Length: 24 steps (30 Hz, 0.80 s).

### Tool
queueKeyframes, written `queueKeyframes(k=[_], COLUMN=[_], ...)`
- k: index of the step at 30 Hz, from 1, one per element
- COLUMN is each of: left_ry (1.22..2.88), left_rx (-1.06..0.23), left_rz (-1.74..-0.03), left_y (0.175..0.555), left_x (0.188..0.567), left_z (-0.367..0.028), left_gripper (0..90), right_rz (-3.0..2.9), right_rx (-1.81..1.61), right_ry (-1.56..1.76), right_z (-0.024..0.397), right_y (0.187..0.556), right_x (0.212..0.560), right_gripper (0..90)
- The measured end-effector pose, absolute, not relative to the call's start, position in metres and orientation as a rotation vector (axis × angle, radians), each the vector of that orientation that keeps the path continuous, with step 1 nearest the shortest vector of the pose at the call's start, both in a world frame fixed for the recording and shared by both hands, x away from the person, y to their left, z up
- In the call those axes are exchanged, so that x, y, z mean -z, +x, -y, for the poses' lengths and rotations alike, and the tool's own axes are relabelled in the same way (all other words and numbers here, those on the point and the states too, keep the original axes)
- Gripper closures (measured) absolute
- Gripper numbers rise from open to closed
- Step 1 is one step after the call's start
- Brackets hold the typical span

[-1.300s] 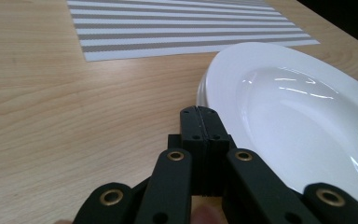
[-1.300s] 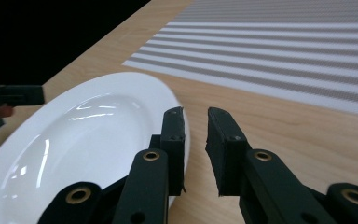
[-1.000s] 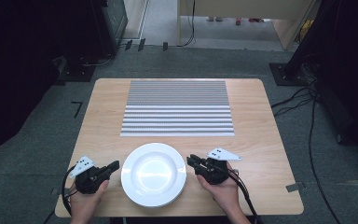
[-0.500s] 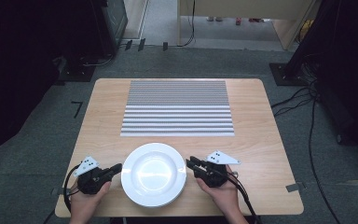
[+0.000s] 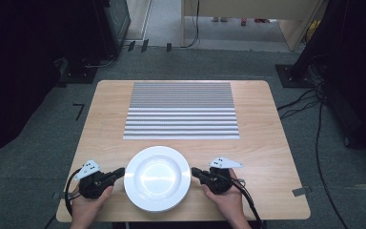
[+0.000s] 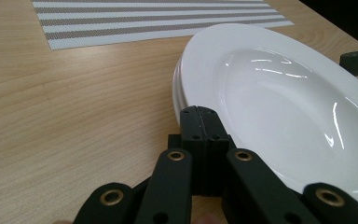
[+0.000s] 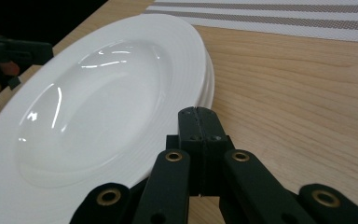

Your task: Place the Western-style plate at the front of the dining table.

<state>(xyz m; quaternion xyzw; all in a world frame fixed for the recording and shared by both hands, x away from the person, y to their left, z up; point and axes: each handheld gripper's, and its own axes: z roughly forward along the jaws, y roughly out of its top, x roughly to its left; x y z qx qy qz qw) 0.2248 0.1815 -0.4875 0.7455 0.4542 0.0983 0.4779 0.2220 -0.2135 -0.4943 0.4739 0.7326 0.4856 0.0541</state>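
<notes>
**Closing in on the plate stack from both sides**

The white plates (image 5: 157, 178) are sitting stacked on the worktop (image 5: 276, 157), just before the striped mat (image 5: 182, 110). The left gripper (image 5: 119, 172) and right gripper (image 5: 195, 172) are flanking them, jaws pressed together and holding nothing; the right jaws have just been closing. Both should be opening before sliding under the rim.

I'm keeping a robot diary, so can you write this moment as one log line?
left gripper: shut, empty, beside plates | right gripper: just closed, empty, beside plates | plates: white stack on table | striped mat: behind plates

The tabletop (image 5: 276, 143) is evenly lit from overhead; the surroundings are left dark. Glare streaks are thrown across the white plate (image 6: 279, 93). Near jaws are slightly blurred.
</notes>
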Motion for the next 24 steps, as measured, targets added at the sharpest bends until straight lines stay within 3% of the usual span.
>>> queueKeyframes(k=[24], left_ry=[1.818], left_rx=[-0.243], left_rz=[-1.110], left_y=[0.2249], left_x=[0.4881], left_z=[-0.1810], left_gripper=[90.0], right_rz=[-2.164], right_rx=[-1.691], right_ry=[1.804], right_z=[0.2206], right_y=[0.2285], right_x=[0.4963], right_gripper=[84.1])
